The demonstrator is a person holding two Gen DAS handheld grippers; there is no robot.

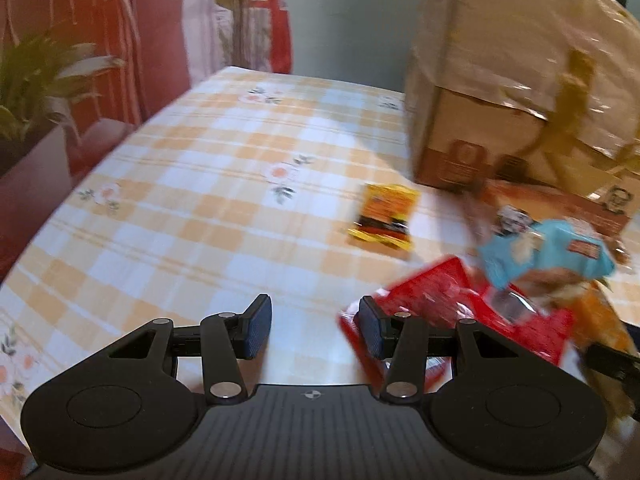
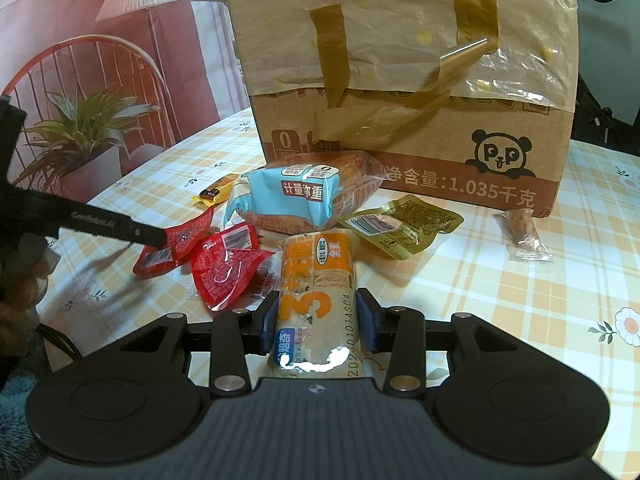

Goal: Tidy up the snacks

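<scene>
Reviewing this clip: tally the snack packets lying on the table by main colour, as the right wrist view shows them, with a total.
Red packets: 2
Blue and clear bread packet: 1
Orange and white packet, between the right gripper pads: 1
Olive-gold pouch: 1
Yellow packet: 1
Clear wrapper with brown snack: 1
Total: 7

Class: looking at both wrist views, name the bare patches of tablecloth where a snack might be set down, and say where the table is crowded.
Free: the wide tablecloth left of the yellow packet, and the stretch right of the small clear-wrapped snack, beside the box. Crowded: in front of the box, where the red packets, blue bread bag and green packet cluster.
</scene>
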